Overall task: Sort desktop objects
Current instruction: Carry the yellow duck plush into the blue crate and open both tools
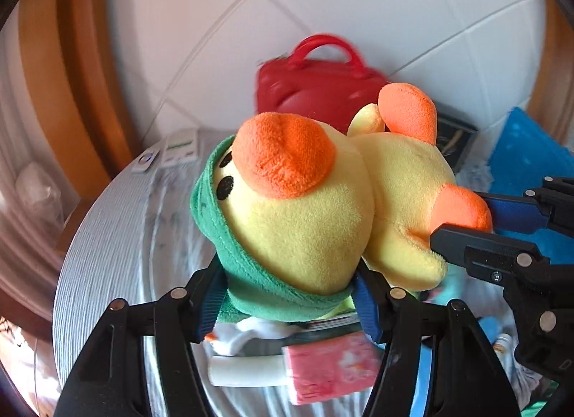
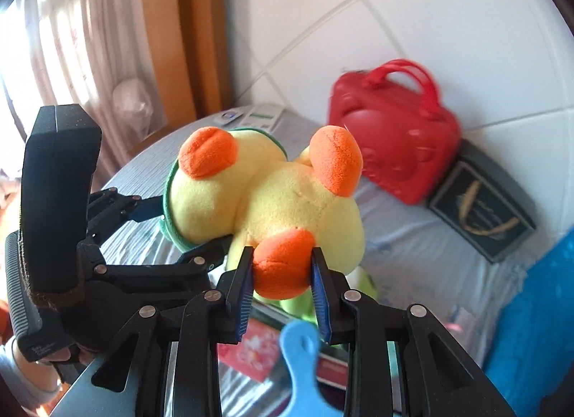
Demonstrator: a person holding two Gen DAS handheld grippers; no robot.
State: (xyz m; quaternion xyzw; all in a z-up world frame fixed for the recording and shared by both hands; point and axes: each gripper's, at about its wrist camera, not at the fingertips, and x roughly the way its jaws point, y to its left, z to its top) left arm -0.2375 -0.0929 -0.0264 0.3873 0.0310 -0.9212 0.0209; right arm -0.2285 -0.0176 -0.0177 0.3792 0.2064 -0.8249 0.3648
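Observation:
A yellow plush duck (image 1: pixel 305 230) with an orange beak, orange feet and a green hood hangs above the table, held from both sides. My left gripper (image 1: pixel 287 291) is shut on its hooded head, with the blue pads pressed into the green fabric. My right gripper (image 2: pixel 281 270) is shut on one orange foot, which bulges between the pads. In the left wrist view the right gripper (image 1: pixel 466 216) comes in from the right edge. In the right wrist view the left gripper (image 2: pixel 168 230) reaches the duck (image 2: pixel 280 202) from the left, and a hand holds its black handle.
A red handbag (image 2: pixel 394 144) stands against the tiled wall beside a dark box (image 2: pixel 480 212). Blue fabric (image 2: pixel 538 309) lies at the right. Two remotes (image 1: pixel 179 148) rest at the far table edge. Under the duck lie a pink packet (image 1: pixel 330 366), a white tube (image 1: pixel 244 370) and a blue plastic paddle (image 2: pixel 299 356).

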